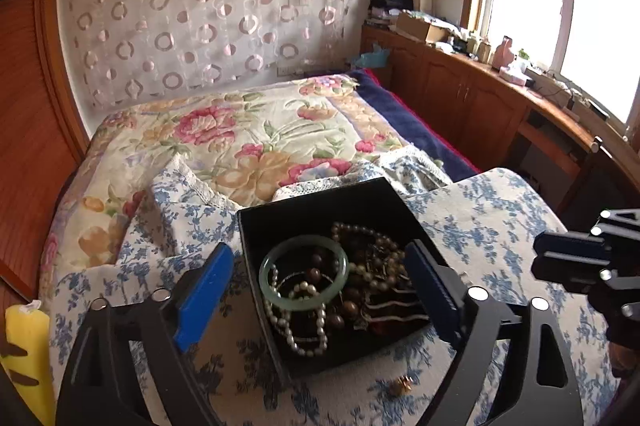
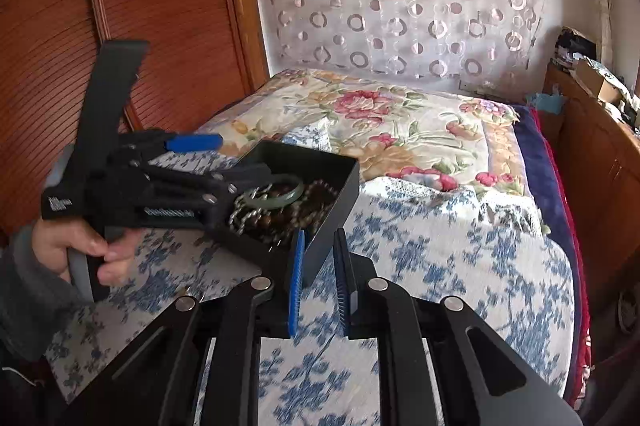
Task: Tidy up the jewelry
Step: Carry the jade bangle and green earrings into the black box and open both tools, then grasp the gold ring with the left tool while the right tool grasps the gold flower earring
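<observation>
Jewelry mostly boxed, one piece apparently left out.

The black box (image 1: 320, 201) sits on the blue-flowered cloth (image 1: 480, 226) on the bed, holding a green bangle (image 1: 303, 273), pearls (image 1: 316, 326) and brown beads; a small gold piece (image 1: 401, 384) lies on the cloth just outside it, seen only in the left view. The left gripper (image 1: 316, 290) hovers over the box, fingers wide apart and empty. The right gripper (image 2: 320, 282) has its fingers narrowly parted beside the box's corner, gripping nothing, shown only in its own view.

A bed under a floral quilt in pink and cream (image 1: 248, 129) fills the middle, with a sheer curtain of pink circles (image 1: 208, 1) on the far wall. At right, low brown wooden cabinets (image 1: 472, 93) run beneath a bright wood-framed window (image 1: 560, 5); a reddish louvred wooden door (image 2: 80, 25) stands at left.
</observation>
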`<state>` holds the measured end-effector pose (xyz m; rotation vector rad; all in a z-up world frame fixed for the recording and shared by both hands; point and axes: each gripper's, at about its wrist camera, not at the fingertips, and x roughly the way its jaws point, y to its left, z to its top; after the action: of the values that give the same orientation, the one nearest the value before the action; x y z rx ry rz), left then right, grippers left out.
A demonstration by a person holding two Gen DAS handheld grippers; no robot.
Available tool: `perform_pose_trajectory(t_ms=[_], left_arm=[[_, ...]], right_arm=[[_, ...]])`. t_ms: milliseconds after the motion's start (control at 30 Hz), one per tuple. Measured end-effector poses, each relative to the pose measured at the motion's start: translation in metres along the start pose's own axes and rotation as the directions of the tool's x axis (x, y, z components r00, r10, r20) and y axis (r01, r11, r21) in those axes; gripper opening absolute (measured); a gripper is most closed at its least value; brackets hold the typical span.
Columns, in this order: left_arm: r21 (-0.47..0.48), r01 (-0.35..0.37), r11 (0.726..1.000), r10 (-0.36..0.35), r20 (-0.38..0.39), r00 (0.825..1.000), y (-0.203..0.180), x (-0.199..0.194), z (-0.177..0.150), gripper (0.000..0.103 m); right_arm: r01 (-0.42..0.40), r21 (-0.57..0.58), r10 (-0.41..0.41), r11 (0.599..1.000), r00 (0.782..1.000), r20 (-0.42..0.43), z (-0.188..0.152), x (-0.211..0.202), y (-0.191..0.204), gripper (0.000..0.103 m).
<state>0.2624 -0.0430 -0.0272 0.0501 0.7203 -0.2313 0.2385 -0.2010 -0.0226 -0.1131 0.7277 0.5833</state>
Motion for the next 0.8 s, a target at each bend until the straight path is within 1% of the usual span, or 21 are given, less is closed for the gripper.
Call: perform_pose_trajectory(t_ms=[133, 167, 200, 400, 467, 567, 700, 733, 800], left_arm=[[0.003, 0.021, 1.0, -0.021, 0.021, 1.0, 0.001, -0.022, -0.012, 0.086], [0.005, 0.019, 1.0, -0.019, 0.027, 0.999, 0.001, -0.027, -0.014, 0.094], [0.009, 0.013, 1.0, -0.013, 0.039, 0.999, 0.0, -0.033, -0.019, 0.096], [0.026, 0.0, 1.0, -0.002, 0.043, 0.999, 0.002, -0.05, -0.04, 0.096], [0.02, -0.008, 1.0, 0.008, 0.034, 0.999, 0.005, -0.053, -0.047, 0.096], [-0.012, 0.007, 1.0, -0.007, 0.025, 1.0, 0.013, -0.058, -0.06, 0.096], [-0.019, -0.022, 1.0, 0.022, 0.008, 1.0, 0.022, -0.059, -0.075, 0.096], [-0.018, -0.031, 0.999, 0.031, -0.003, 1.0, 0.025, -0.059, -0.079, 0.096], [-0.014, -0.037, 0.999, 0.037, -0.024, 0.999, 0.028, -0.058, -0.085, 0.096]], right_arm=[[-0.027, -0.005, 0.027, 1.0, 0.999, -0.017, -0.014, -0.002, 0.009, 0.016], [-0.039, -0.006, 0.039, 0.999, 0.999, -0.021, -0.018, -0.002, 0.011, 0.016], [-0.044, -0.007, 0.044, 0.999, 0.999, -0.026, -0.019, 0.0, 0.012, 0.016], [-0.056, -0.013, 0.055, 0.998, 0.996, -0.067, -0.034, 0.013, 0.024, 0.016], [-0.064, -0.016, 0.063, 0.998, 0.994, -0.084, -0.039, 0.019, 0.029, 0.016], [-0.069, -0.024, 0.067, 0.997, 0.992, -0.103, -0.043, 0.028, 0.034, 0.017], [-0.079, -0.036, 0.074, 0.996, 0.989, -0.126, -0.046, 0.039, 0.038, 0.017], [-0.08, -0.04, 0.074, 0.996, 0.989, -0.131, -0.046, 0.042, 0.04, 0.018], [-0.084, -0.047, 0.077, 0.995, 0.987, -0.138, -0.047, 0.048, 0.043, 0.028]])
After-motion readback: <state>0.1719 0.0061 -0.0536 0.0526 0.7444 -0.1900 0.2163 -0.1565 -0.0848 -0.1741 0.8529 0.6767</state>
